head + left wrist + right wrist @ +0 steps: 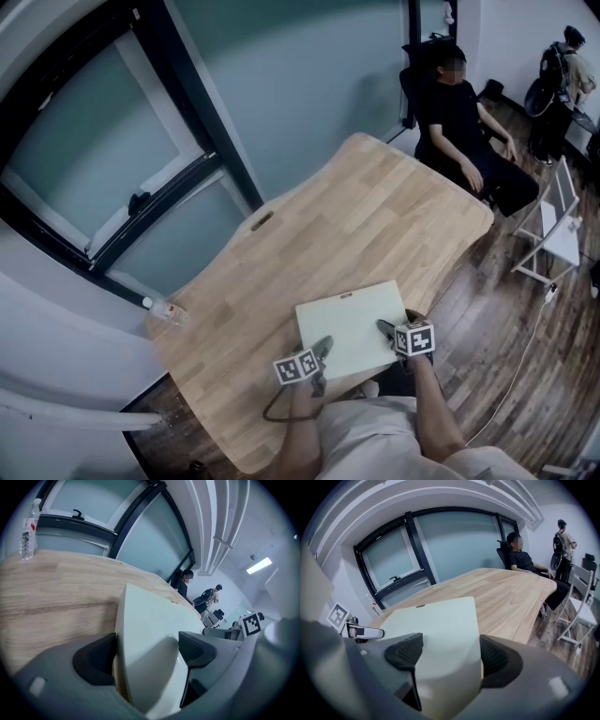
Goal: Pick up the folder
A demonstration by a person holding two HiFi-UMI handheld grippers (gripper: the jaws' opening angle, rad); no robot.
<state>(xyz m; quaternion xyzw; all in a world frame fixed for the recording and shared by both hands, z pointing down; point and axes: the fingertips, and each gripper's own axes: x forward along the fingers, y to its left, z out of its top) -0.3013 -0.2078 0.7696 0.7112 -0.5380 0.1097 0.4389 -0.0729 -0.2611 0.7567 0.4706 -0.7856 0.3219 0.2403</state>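
Note:
A pale, flat folder [352, 328] lies on the wooden table [375, 216] close to its near edge. My left gripper [322, 354] is at the folder's near left corner. In the left gripper view the folder [145, 634] fills the wide gap between the jaws, its left edge against the left pad [96, 660]. My right gripper [386, 330] is at the near right corner. In the right gripper view the folder [440, 625] runs between the spread jaws, its right edge beside the right pad [499, 660]. Both grippers look open around the folder.
A clear water bottle [167, 311] lies at the table's left end, by the dark-framed window [131, 202]. A person [464, 122] sits in a chair beyond the far right corner. A white folding rack [555, 230] stands on the wooden floor to the right.

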